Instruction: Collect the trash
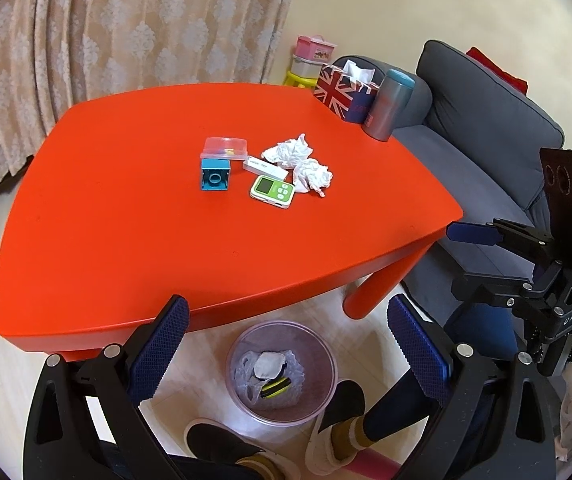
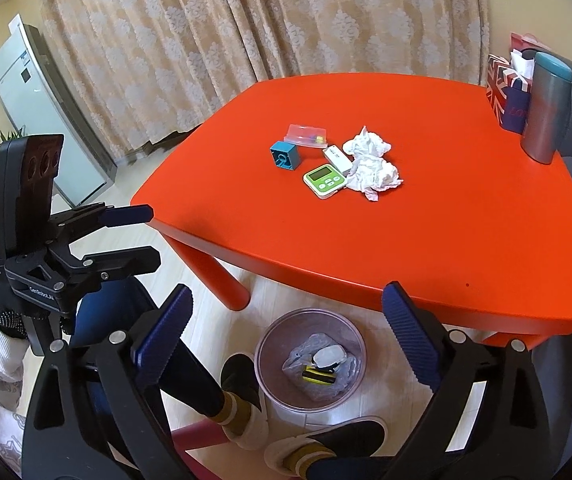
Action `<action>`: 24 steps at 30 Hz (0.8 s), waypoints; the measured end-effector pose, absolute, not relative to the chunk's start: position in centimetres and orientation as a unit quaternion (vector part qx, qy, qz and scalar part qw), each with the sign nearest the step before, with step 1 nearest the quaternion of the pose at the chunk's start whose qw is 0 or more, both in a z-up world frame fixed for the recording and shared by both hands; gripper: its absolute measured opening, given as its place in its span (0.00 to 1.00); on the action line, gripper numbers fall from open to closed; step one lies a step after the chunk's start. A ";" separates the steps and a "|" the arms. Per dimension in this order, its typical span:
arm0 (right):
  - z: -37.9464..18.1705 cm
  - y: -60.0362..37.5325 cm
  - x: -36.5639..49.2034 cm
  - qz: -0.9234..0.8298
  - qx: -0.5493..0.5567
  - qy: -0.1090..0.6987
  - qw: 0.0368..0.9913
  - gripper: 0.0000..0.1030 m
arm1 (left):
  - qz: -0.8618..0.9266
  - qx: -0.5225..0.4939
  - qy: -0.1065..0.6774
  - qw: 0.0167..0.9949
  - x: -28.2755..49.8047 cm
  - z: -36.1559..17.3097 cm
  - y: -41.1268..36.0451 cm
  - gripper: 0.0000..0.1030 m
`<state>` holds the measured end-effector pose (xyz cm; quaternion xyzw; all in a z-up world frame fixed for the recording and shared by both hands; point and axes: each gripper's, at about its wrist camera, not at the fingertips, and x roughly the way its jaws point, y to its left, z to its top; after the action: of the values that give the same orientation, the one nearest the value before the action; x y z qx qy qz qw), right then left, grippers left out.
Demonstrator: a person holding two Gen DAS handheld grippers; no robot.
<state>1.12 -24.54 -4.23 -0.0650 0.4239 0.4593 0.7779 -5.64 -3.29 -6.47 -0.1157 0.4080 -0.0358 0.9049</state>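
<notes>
Two crumpled white tissues lie on the orange table (image 1: 126, 220): one farther back (image 1: 289, 149) and one nearer (image 1: 312, 176); in the right wrist view they touch as one white heap (image 2: 371, 165). A clear trash bin (image 1: 280, 372) (image 2: 310, 359) stands on the floor in front of the table, holding a plastic bag and some trash. My left gripper (image 1: 287, 324) is open and empty, above the bin and short of the table edge. My right gripper (image 2: 287, 312) is open and empty, also above the bin. Each gripper shows in the other's view: the right one (image 1: 469, 236) and the left one (image 2: 142, 236).
On the table are a blue cube (image 1: 216, 176), a clear small box (image 1: 225, 148), a white stick (image 1: 264, 167), a green timer (image 1: 273, 192), a Union Jack tissue box (image 1: 343, 94) and a grey flask (image 1: 387, 106). A grey sofa (image 1: 485, 128) stands right. My feet are beside the bin.
</notes>
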 end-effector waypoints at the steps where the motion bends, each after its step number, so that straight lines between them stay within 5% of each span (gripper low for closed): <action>1: -4.2 -24.6 1.2 0.458 -0.064 0.424 0.779 0.93 | -0.036 -0.115 0.408 0.905 -5.6 -6.4 -3.3 0.93; 24: -2.5 -22.2 6.9 0.439 -0.072 0.430 0.786 0.95 | -0.028 -0.107 0.402 0.909 -2.4 -4.4 -1.1 0.93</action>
<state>6.89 -22.19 -2.52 -0.0723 0.4300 0.4391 0.7855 -2.42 -1.15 -4.39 -0.1066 0.4017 -0.0279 0.9091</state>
